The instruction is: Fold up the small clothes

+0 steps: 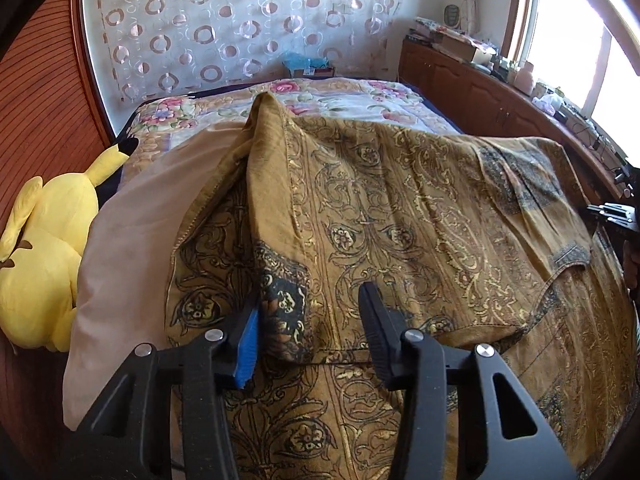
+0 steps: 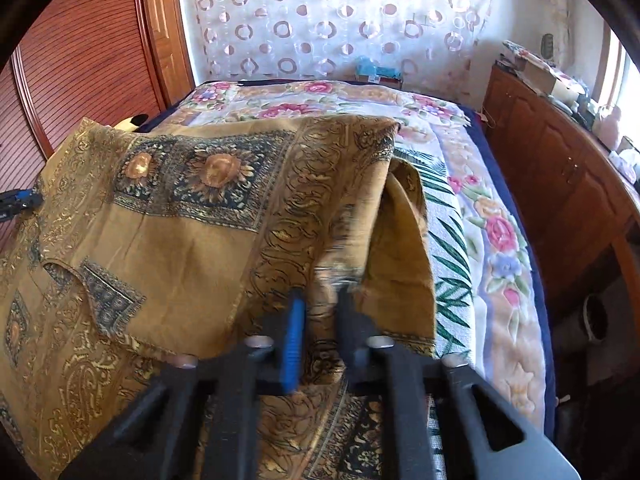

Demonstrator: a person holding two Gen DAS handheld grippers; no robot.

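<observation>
A mustard-gold garment (image 1: pixel 400 216) with dark paisley and sunflower print lies spread over the bed; it also fills the right wrist view (image 2: pixel 168 216). My left gripper (image 1: pixel 310 308) is open, its jaws wide apart on either side of a raised fold of the garment, with a dark patterned hem corner (image 1: pixel 286 308) between them. My right gripper (image 2: pixel 320 300) is shut on the garment's right edge, and the cloth drapes down from the pinch. The right gripper shows at the right edge of the left wrist view (image 1: pixel 616 216).
A floral bedspread (image 2: pixel 492 240) covers the bed. A beige pillow (image 1: pixel 132 248) and a yellow plush toy (image 1: pixel 44 264) lie at the left. A wooden cabinet (image 2: pixel 560 176) with clutter on top runs along the right. A circle-patterned curtain (image 1: pixel 240 28) hangs behind.
</observation>
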